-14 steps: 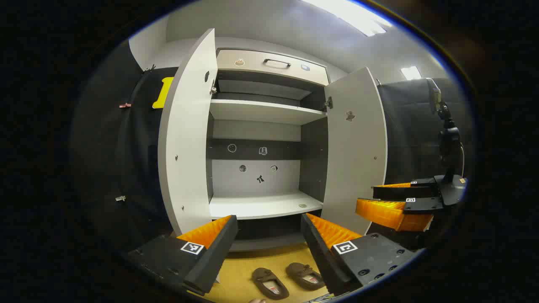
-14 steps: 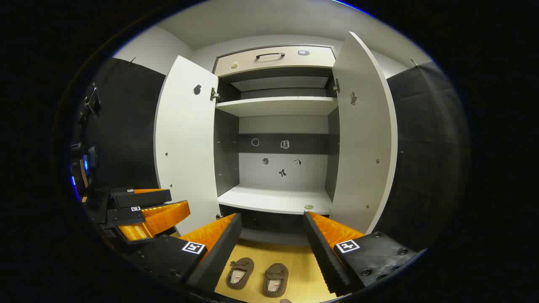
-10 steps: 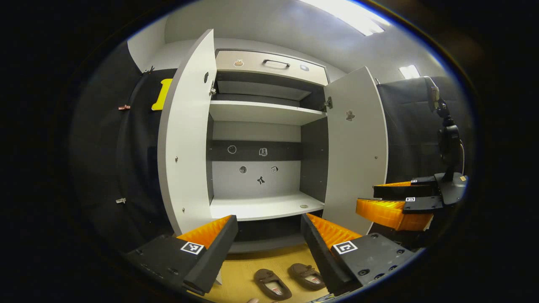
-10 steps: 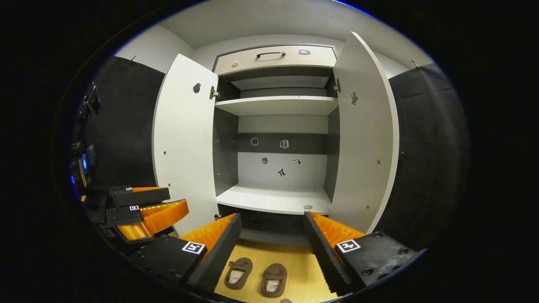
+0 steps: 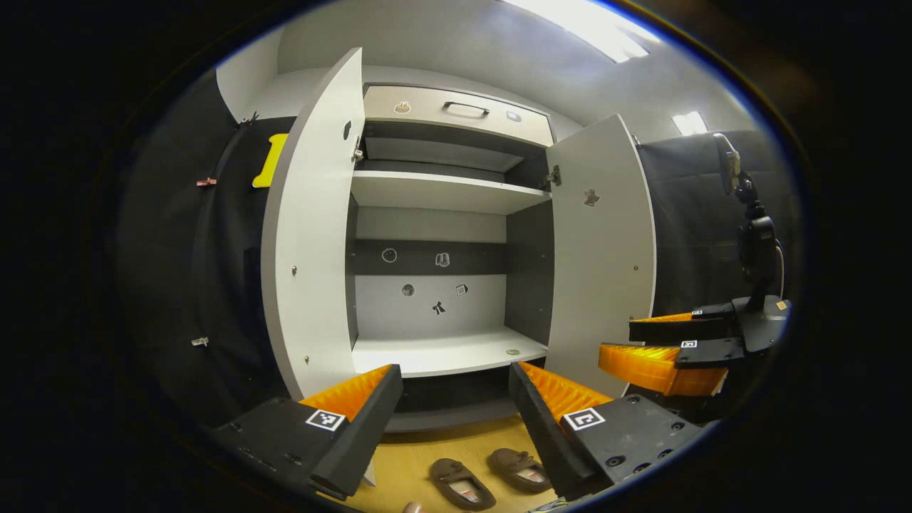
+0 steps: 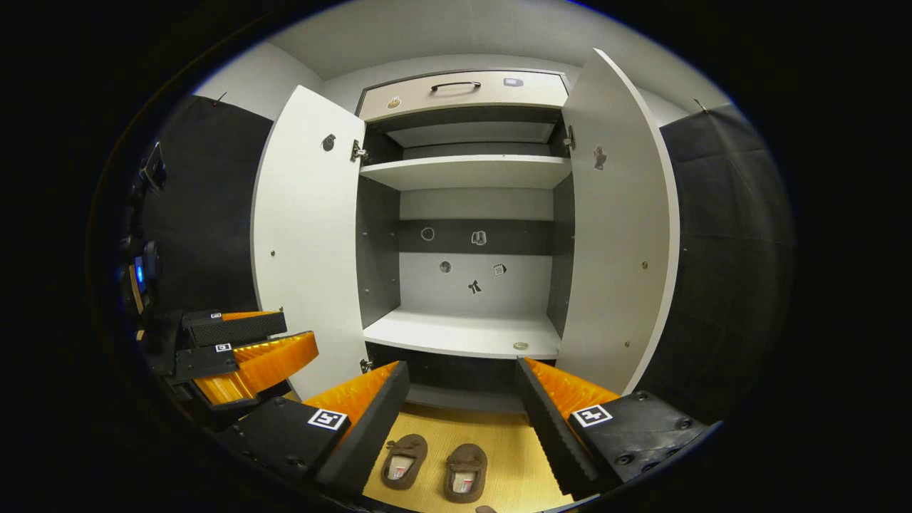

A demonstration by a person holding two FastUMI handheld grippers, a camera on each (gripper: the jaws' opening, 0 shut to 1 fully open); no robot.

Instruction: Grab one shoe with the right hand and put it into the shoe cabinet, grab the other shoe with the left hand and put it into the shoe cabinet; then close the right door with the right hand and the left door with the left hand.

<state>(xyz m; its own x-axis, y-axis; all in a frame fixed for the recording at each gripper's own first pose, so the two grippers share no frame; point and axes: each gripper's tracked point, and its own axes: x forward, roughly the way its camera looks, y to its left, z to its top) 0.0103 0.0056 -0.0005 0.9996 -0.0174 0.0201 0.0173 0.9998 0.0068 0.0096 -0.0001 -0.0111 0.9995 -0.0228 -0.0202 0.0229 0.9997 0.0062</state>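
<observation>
Right gripper view is showing the shoe cabinet (image 6: 463,335) standing with both doors swung wide. Two brown shoes (image 6: 434,467) are lying on the floor before it, just below the right gripper (image 6: 459,420), whose fingers are spread, grasping nothing. Beside it, the left gripper (image 5: 456,420) is likewise hanging released above the shoes (image 5: 491,477).

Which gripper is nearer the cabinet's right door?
Right. The right gripper hangs open just beside the right door; the left gripper, also open, sits farther left, facing the cabinet's middle.

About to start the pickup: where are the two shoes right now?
Both shoes sit side by side on the wooden floor in front of the open cabinet, seen low between the jaws in both gripper views.
</observation>
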